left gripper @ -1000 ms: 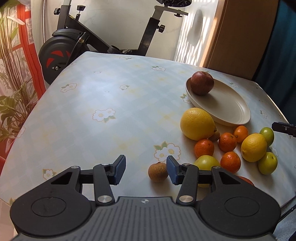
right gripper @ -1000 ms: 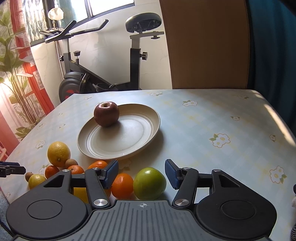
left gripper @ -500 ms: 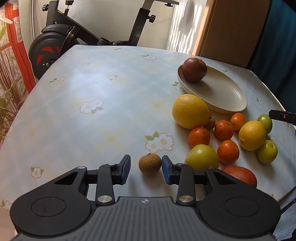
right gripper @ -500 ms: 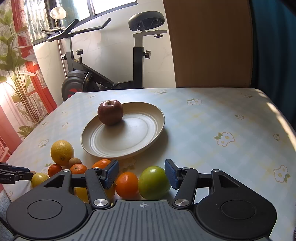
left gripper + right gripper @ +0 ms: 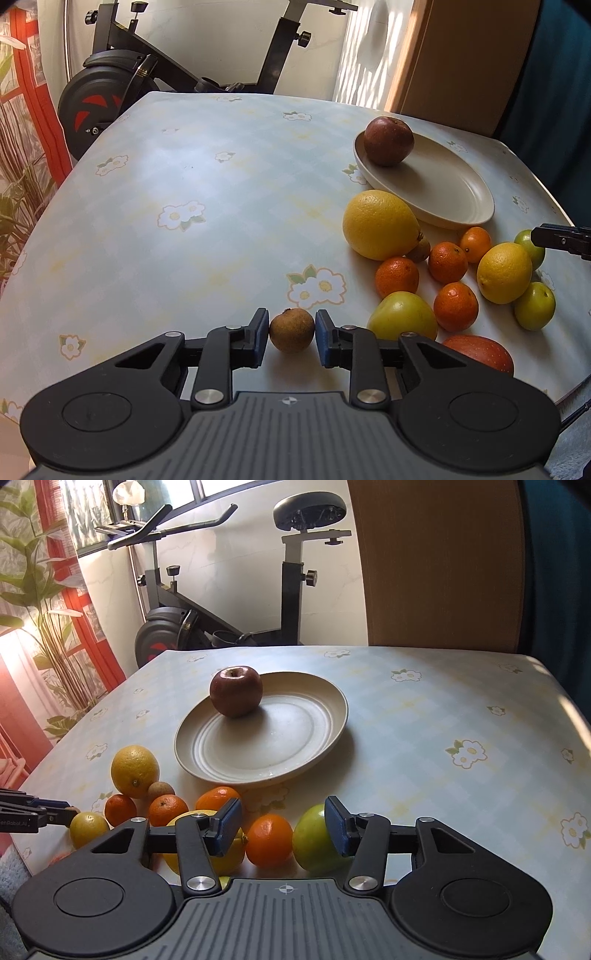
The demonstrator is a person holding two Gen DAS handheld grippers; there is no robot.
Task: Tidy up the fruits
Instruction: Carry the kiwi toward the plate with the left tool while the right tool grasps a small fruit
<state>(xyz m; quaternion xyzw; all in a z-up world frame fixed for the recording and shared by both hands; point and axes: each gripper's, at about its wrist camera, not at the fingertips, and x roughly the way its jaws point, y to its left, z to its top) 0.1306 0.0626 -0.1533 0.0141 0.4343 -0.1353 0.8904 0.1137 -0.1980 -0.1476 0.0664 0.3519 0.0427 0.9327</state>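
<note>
A small brown fruit [image 5: 291, 330] sits on the table between the pads of my left gripper [image 5: 291, 338], which has closed in around it; the pads look just at its sides. A beige plate [image 5: 454, 192] holds a red apple [image 5: 388, 141]. Beside it lie a large yellow citrus [image 5: 378, 224], several small oranges [image 5: 397, 277], a lemon [image 5: 504, 272] and green fruits [image 5: 400, 315]. My right gripper [image 5: 282, 829] is open over an orange [image 5: 269, 840] and a green fruit [image 5: 314, 843], with the plate [image 5: 295, 753] and apple [image 5: 236, 690] beyond.
The table [image 5: 184, 184] has a floral cloth, with its left half bare. An exercise bike [image 5: 229, 620] stands behind the table and a wooden panel [image 5: 439, 561] at the back right. The fruit pile lies near the table's front edge.
My left gripper has moved forward and narrowed around the small brown fruit, which was ahead and to the right of centre before. The right gripper has shifted only slightly.
</note>
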